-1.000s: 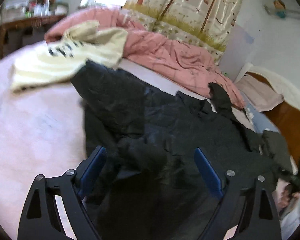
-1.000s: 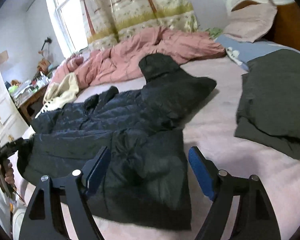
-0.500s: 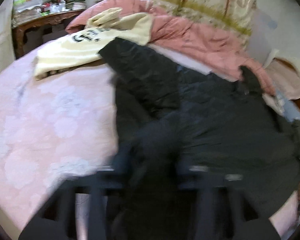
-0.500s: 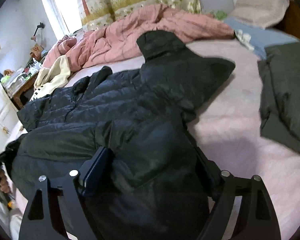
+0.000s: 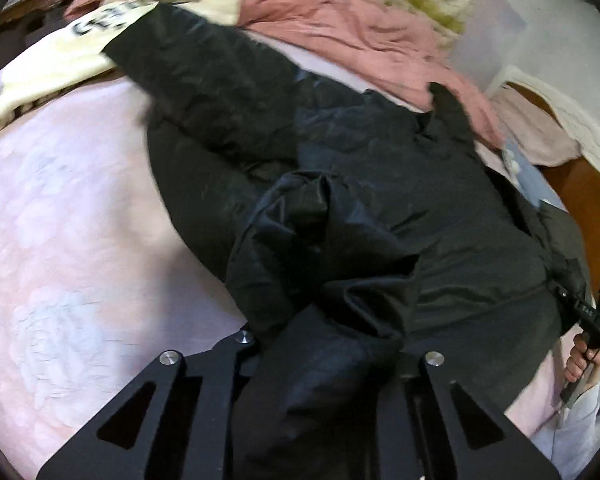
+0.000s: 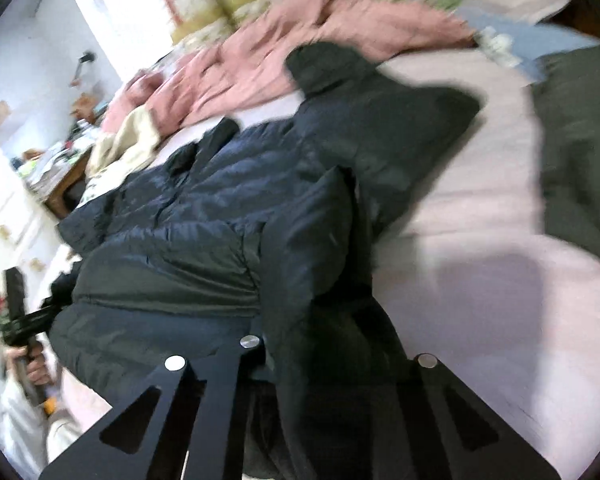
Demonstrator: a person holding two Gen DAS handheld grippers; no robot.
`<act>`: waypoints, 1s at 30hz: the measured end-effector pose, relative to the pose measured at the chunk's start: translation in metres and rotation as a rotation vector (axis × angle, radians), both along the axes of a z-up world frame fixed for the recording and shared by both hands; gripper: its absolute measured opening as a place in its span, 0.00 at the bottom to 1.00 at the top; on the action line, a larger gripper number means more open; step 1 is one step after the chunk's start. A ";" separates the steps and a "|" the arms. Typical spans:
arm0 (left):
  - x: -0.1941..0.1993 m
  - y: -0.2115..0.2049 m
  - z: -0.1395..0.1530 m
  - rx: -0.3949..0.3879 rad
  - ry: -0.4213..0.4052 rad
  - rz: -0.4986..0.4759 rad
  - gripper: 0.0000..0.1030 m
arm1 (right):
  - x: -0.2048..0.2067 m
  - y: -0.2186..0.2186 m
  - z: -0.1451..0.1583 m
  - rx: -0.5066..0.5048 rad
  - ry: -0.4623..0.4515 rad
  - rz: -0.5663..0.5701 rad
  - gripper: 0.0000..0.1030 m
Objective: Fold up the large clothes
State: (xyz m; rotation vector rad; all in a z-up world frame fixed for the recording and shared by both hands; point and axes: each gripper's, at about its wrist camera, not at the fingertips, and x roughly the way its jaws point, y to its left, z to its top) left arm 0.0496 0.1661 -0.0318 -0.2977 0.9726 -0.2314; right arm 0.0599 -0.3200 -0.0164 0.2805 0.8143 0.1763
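Observation:
A large black puffer jacket (image 5: 380,168) lies spread on the pink bed (image 5: 60,220); it also shows in the right wrist view (image 6: 204,208). My left gripper (image 5: 324,344) is shut on a bunched hem corner of the jacket, lifted off the bed. My right gripper (image 6: 332,340) is shut on the other hem corner, also lifted and folding over. The fingertips of both are hidden by the fabric. The right gripper's handle and hand show at the left wrist view's right edge (image 5: 592,320).
A cream sweatshirt (image 5: 60,64) and a pink quilt (image 5: 360,36) lie at the bed's far side. A folded dark green garment (image 6: 576,140) lies on the bed to the right. A wooden table (image 6: 64,184) and white drawers (image 6: 8,208) stand beyond the bed.
Both grippers went from open above the jacket's hem to shut on it, and have lifted the fabric up toward the jacket's middle.

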 end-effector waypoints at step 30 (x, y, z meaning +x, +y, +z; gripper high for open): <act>-0.058 -0.047 0.104 0.269 -0.412 0.088 0.80 | -0.088 0.012 0.100 -0.480 -0.301 -0.256 0.84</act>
